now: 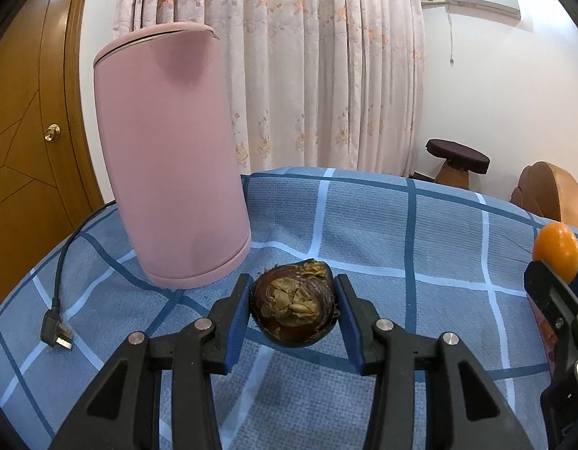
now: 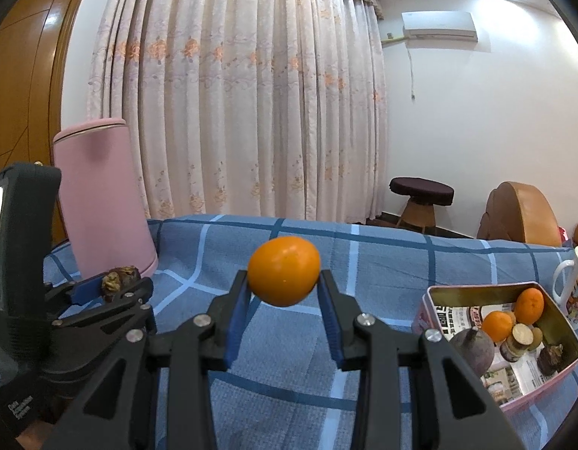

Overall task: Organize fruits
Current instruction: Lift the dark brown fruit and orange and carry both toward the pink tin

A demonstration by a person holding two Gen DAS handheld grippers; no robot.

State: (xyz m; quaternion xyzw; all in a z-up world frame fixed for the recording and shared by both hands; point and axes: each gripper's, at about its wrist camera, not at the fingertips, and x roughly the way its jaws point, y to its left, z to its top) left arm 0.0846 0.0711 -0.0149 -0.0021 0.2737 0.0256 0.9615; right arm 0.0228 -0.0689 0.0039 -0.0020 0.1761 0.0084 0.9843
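Blue checked cloth (image 1: 364, 225) covers our table. By the pink canister (image 1: 169, 157), our left gripper (image 1: 293, 300) clamps a dark brown fruit (image 1: 292, 303) — our right gripper (image 2: 283, 281) holds an orange (image 2: 284, 270) aloft — beside the pink tin (image 2: 562, 371) of fruit.

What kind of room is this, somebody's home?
Most likely a home room, perhaps a bedroom: floral curtains, a wall air conditioner, a wooden door, and a blue checked cloth covering the surface where the fruit is sorted.

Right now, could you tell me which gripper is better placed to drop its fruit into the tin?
Right: its gripper holds the orange, and the tin sits on its side.
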